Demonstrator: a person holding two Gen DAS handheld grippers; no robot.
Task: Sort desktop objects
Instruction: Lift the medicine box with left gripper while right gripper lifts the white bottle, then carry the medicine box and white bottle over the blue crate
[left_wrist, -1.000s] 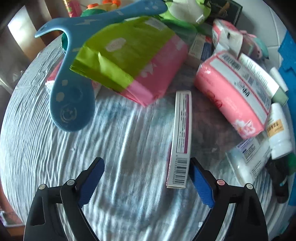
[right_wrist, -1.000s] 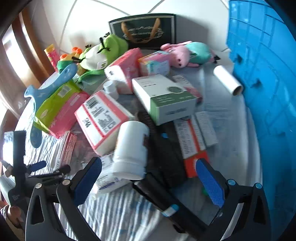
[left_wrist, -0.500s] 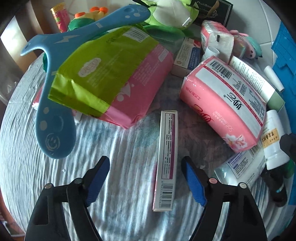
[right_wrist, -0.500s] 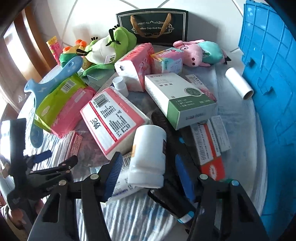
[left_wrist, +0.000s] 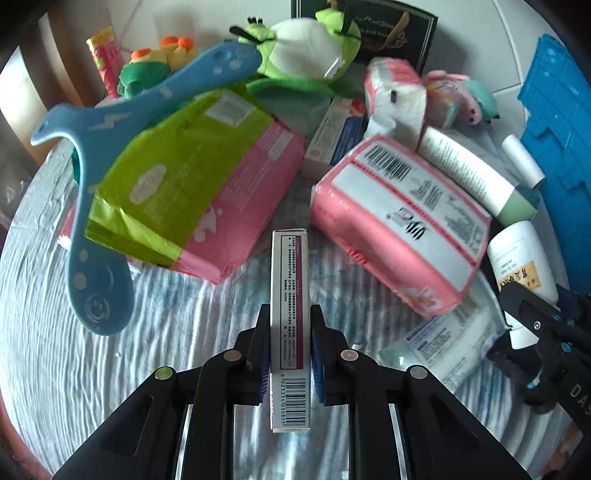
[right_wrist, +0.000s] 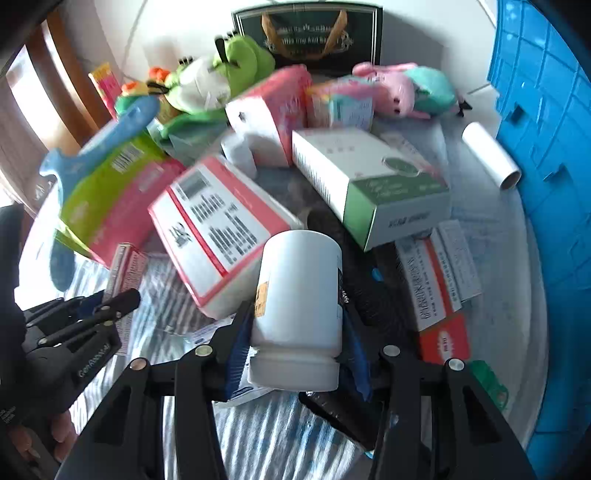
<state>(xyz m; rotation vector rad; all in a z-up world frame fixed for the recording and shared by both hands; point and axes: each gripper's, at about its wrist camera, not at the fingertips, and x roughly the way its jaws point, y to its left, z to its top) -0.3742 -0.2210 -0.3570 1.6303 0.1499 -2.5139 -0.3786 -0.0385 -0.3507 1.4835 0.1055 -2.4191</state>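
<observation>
Left gripper (left_wrist: 290, 354): jaws just closed, now clenched on the slim white-and-purple box (left_wrist: 290, 295), blue pads pressing both long sides near its barcode end. Box standing on edge over the bare striped cloth of the surface (left_wrist: 184, 332), toward the near edge, far end pointing at the gap between the green-and-pink packet (left_wrist: 192, 192) and the pink tissue pack (left_wrist: 402, 218).

Right gripper (right_wrist: 295, 343): jaws just closed too, now grasping the white bottle (right_wrist: 299, 295) by its lower body, just above the cap, with the cap end nearest the camera. Bottle tilted, just beside the pink tissue pack (right_wrist: 218, 229) on one side and over a dark comb-like item (right_wrist: 373, 302) on the other. Cannot tell whether it is clear of the clutter beneath.

Further back on the surface: blue paddle-shaped tool (left_wrist: 99, 236) lying across the green-and-pink packet, green frog plush (left_wrist: 310, 48) at the far edge, white-and-green box (right_wrist: 373, 181), red-and-white boxes (right_wrist: 436, 280) toward the right edge. Blue crate (right_wrist: 546, 184) against the right edge, white roll (right_wrist: 491, 155) just beside it.
</observation>
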